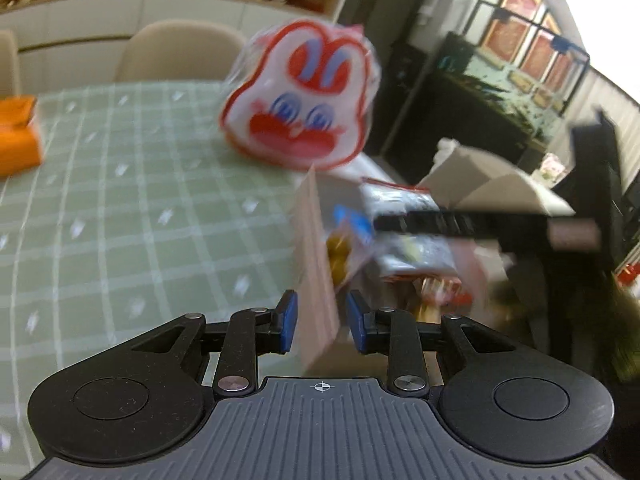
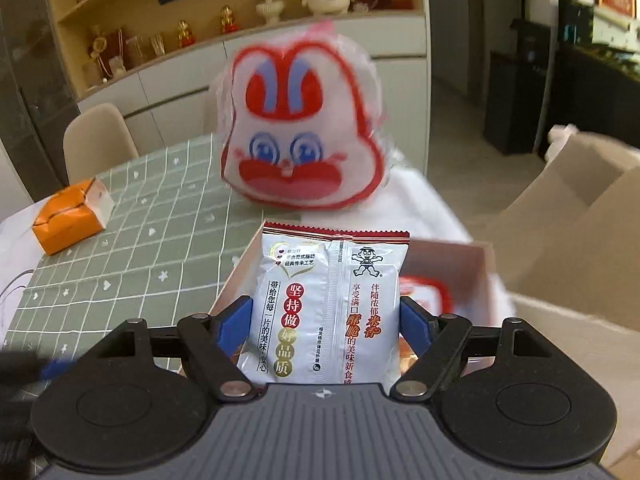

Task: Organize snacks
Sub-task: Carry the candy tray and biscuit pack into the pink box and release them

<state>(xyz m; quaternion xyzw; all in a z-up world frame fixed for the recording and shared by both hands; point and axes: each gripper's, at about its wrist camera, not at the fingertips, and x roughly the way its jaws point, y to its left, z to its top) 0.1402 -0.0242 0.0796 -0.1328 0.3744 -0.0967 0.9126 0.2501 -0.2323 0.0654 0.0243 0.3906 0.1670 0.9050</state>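
My right gripper (image 2: 326,320) is shut on a white rice-cracker packet (image 2: 326,304) with a red top edge, held upright over a pale pink box (image 2: 476,256). In the left wrist view that packet (image 1: 400,196) and the right gripper's black finger (image 1: 460,224) hang over the same box (image 1: 314,248), which holds several snack packets (image 1: 416,260). My left gripper (image 1: 322,320) straddles the box's near wall with a gap on each side of it; the view is blurred. A rabbit-face bag (image 2: 304,128) stands on the table behind the box; it also shows in the left wrist view (image 1: 304,96).
An orange carton (image 2: 70,216) lies at the left on the green checked tablecloth (image 2: 160,240); it also shows in the left wrist view (image 1: 18,136). An open cardboard box (image 2: 580,232) stands at the right. Beige chairs (image 2: 96,140) stand behind the table.
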